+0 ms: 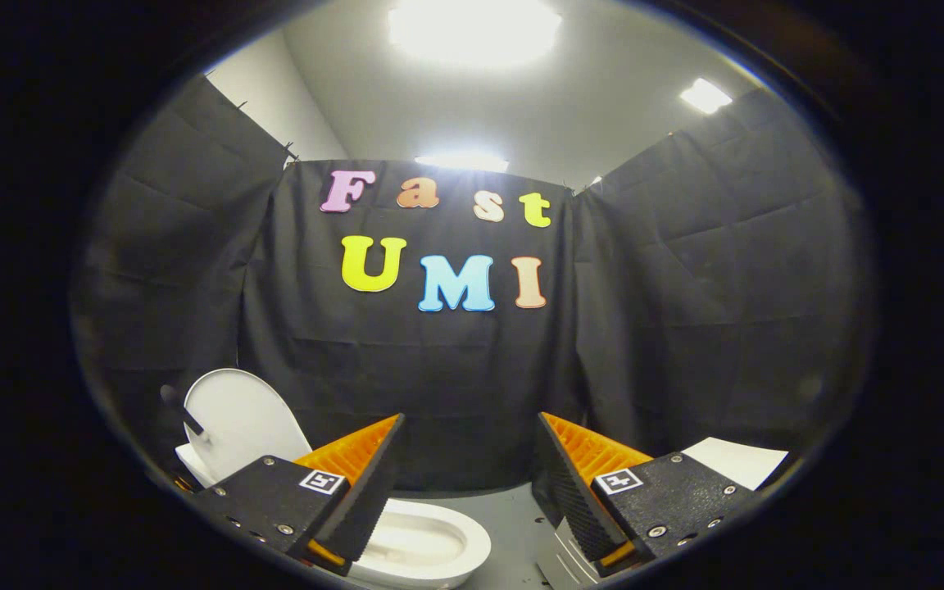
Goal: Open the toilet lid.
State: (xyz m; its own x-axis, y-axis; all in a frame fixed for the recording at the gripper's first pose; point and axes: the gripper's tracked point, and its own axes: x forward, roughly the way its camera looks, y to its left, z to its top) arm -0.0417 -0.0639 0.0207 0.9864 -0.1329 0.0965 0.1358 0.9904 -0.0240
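Three black cloth walls enclose the booth under a white ceiling with lit panels. Toilet: white, on grey floor, low beyond the left finger; lid raised upright, bowl exposed. White sheet: beyond the right finger. Gripper: fingers spread wide apart, holding nothing, clear of the toilet.

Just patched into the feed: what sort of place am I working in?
Likely a mock bathroom in a cloth-walled booth: a toilet with its lid up, ceiling lights above. The gripper is open, holding nothing.
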